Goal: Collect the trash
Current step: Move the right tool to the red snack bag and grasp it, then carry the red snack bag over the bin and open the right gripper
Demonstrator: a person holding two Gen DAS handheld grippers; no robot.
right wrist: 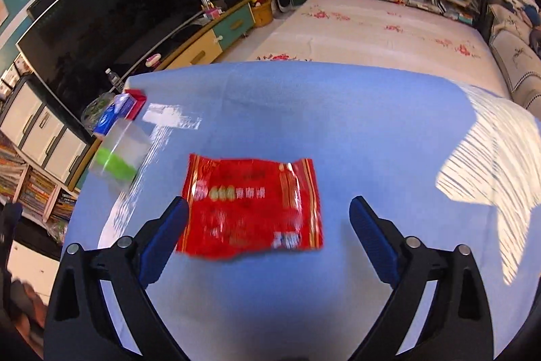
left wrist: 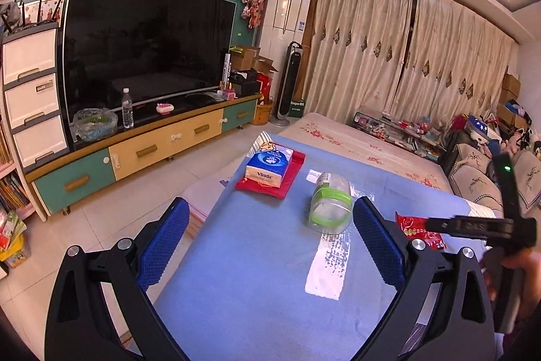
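Note:
A red snack wrapper [right wrist: 252, 208] lies flat on the blue table cloth [right wrist: 355, 131]. My right gripper [right wrist: 268, 208] is open, its blue fingers either side of the wrapper's near part, just above it. The wrapper also shows in the left wrist view [left wrist: 417, 230], partly hidden by the right gripper's body. A clear plastic container with a green band [left wrist: 329, 203] lies on its side on the cloth; it also shows in the right wrist view [right wrist: 118, 154]. My left gripper [left wrist: 270, 213] is open and empty, the container just beyond its right finger [left wrist: 377, 242].
A blue tissue pack [left wrist: 268, 166] lies on a red pouch [left wrist: 289, 183] at the table's far left. A TV cabinet [left wrist: 142, 151] with a large TV stands left across the floor. A bed with a floral sheet [right wrist: 372, 26] lies behind the table, a sofa [left wrist: 480, 178] to the right.

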